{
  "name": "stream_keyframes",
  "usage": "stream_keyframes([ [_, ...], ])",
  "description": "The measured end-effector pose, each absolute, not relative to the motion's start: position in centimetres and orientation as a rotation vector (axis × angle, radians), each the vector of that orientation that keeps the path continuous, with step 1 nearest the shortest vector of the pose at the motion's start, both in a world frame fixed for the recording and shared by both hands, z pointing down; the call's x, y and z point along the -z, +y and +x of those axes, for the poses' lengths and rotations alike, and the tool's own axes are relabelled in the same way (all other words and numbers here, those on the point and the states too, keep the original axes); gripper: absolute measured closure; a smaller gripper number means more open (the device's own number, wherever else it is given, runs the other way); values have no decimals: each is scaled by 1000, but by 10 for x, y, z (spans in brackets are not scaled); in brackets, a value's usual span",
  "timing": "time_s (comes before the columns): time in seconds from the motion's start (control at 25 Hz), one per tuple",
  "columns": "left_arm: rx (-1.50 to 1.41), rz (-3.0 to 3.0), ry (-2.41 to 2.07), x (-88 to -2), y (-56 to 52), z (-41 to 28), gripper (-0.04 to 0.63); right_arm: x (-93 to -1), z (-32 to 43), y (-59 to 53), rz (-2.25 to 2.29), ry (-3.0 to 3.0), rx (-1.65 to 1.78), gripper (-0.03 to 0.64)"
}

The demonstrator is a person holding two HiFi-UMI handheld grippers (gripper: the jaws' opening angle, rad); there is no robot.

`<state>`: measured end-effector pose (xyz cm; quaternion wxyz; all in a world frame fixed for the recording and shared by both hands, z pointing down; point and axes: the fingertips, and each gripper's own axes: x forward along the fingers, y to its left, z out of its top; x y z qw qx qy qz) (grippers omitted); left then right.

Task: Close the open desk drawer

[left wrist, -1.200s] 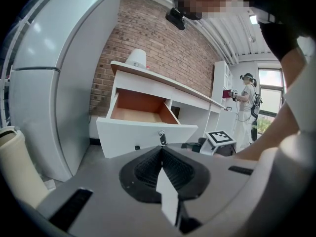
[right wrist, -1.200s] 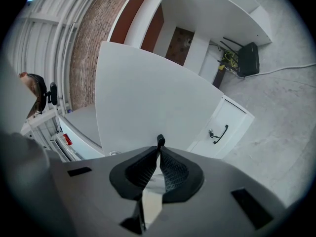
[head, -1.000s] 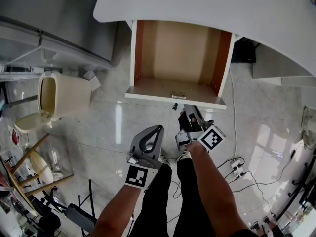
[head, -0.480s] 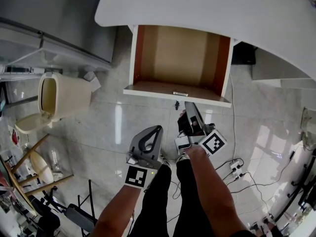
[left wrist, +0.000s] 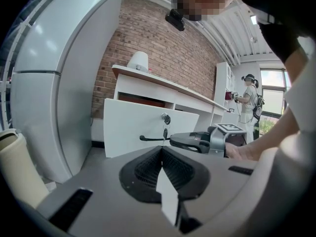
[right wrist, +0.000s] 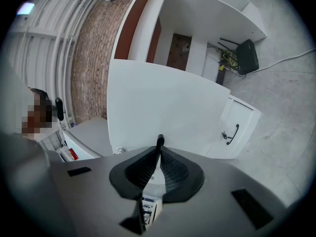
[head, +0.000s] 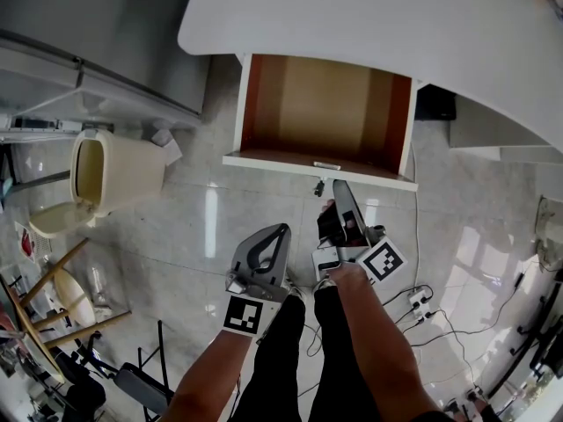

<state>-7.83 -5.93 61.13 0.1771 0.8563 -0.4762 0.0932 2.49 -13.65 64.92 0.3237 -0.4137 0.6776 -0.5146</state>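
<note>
Bin left of desk drawer

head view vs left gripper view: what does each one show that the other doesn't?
Head view only: the inside of the drawer, bare, and a power strip on the floor. Left gripper view only: the lock on the drawer's front, the brick wall, a fridge. Both: the open drawer, with the right gripper shut on its handle.
</note>
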Motion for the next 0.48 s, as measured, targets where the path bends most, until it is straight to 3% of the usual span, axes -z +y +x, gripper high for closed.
stream_keyframes([
  [0.48,-282,2419,-1389,-608,-70,-92,588,-624,26,-144,-1050,1755,1311,574],
])
